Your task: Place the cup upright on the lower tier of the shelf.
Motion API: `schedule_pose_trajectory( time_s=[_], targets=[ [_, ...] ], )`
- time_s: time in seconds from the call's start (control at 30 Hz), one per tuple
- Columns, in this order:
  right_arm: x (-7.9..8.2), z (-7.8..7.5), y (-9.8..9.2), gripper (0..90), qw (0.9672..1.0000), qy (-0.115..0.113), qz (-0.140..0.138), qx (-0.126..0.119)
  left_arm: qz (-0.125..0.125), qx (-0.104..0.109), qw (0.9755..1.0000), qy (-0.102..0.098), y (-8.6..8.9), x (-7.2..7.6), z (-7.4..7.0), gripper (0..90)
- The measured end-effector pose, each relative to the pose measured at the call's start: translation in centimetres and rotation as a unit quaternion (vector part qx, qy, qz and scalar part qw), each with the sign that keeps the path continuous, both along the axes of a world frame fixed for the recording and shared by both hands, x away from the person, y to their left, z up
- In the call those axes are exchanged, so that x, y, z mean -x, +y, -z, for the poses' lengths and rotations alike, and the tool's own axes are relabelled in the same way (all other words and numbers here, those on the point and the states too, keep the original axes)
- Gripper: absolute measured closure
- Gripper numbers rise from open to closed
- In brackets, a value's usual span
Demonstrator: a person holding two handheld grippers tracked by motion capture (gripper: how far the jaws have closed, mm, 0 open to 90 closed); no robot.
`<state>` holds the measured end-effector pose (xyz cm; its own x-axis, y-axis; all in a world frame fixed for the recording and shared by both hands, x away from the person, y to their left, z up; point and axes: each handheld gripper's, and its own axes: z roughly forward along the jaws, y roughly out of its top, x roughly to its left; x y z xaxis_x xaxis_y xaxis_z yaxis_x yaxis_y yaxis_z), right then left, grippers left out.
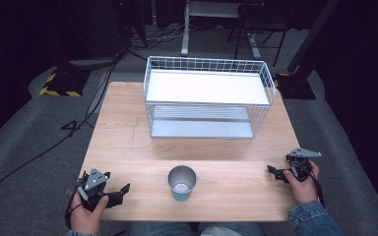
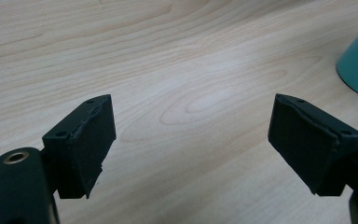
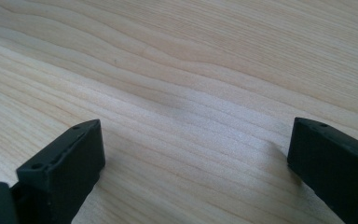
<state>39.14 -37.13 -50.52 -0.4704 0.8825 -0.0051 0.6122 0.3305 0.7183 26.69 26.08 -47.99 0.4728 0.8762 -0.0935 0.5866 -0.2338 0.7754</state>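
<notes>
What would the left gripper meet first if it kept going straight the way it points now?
Probably the cup. The left gripper points right along the table's near edge with its fingers open; the cup's teal wall shows off to one side, so it might graze or pass it.

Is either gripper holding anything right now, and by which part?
Nothing is held. Left gripper and right gripper both stand open over bare table; the cup sits untouched.
</notes>
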Motion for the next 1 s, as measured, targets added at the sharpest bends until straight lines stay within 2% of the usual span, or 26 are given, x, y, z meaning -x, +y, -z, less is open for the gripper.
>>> schedule_pose_trajectory(
  time_s=[0.27,0.4,0.47,0.6,0.67,0.87,1.0],
  targets=[
    [0.0,0.0,0.1,3.2,1.0000,0.001,0.004,0.001,0.008,0.008,0.9998,-0.015,-0.4,2.7,-0.2,15.6],
    [-0.1,0.0,0.2,1.9,1.0000,0.002,0.005,0.002,0.007,0.013,0.9996,-0.023,-0.7,3.3,-0.6,15.5],
    [-0.1,0.0,0.3,1.8,1.0000,0.003,0.005,0.001,0.012,0.026,0.9992,-0.029,-1.2,3.9,-0.8,15.5],
    [-0.1,0.0,0.3,1.8,1.0000,0.003,0.005,0.001,0.021,0.032,0.9987,-0.035,-1.9,4.3,-1.1,15.5],
    [-0.1,0.0,0.3,1.8,1.0000,0.003,0.005,0.001,0.027,0.028,0.9985,-0.037,-2.2,4.3,-1.2,15.5],
    [-0.1,0.0,0.2,1.5,1.0000,0.005,0.003,0.000,0.032,0.040,0.9979,-0.039,-3.4,4.7,-1.4,15.5],
    [-0.1,0.0,0.3,1.4,1.0000,0.004,0.003,0.001,0.054,0.039,0.9968,-0.044,-4.9,4.8,-1.5,15.5]
  ],
)
